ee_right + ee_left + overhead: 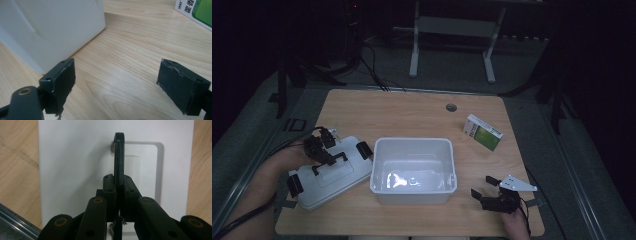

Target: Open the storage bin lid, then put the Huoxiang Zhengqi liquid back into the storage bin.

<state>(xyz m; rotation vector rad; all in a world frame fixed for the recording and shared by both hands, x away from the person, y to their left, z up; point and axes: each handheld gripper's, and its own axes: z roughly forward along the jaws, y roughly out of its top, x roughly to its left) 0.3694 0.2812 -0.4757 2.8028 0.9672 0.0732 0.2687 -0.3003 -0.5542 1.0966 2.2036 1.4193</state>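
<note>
Left gripper (pixel 323 150) is clamped on the lid's black handle (pixel 118 160); in the left gripper view the jaws are seen pressed against both sides of the handle, which stands upright on edge between them. The white lid (pixel 329 175) lies flat on the table (pixel 412 107) at about 8 o'clock from table centre, just beside the bin's left wall, slightly skewed to the table edge. Black latches are seen at the lid's ends, one (pixel 364 149) near the bin, one (pixel 294 185) at the near-left corner. The white bin (pixel 413 170) sits uncovered at centre, toward 6 o'clock. Right gripper (pixel 486 186) is held low over the table at about 4 o'clock, just right of the bin, jaws spread wide with nothing between them; in the right gripper view bare wood is seen between the pads (pixel 62 80), bin wall at 10 o'clock, box corner at 1 o'clock. The green-and-white box (pixel 482 132) lies at 2 o'clock, well apart from both grippers. A small grommet (pixel 451 107) is set in the table at 12 o'clock.
</note>
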